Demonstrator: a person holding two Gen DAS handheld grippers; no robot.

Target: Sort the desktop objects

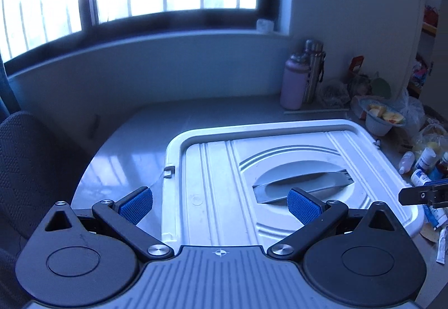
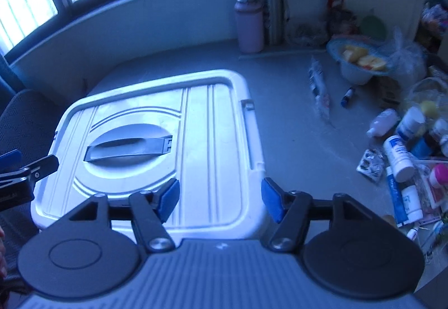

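- Left gripper [image 1: 219,205] and right gripper [image 2: 219,198]: both spread wide, empty, above closed storage box [image 2: 212,124] mid-desk
- We judge sorting unstarted; clutter [image 2: 403,157] lines desk's right edge
- Next: unlatch lid

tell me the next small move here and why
Probably unlatch the white storage box first: its lid is shut, with the grey handle lying flat, so nothing can be sorted into it yet. Both the left gripper and right gripper hover open and empty over the lid, and the right one sits near the side latch. The small bottles wait beside the box.
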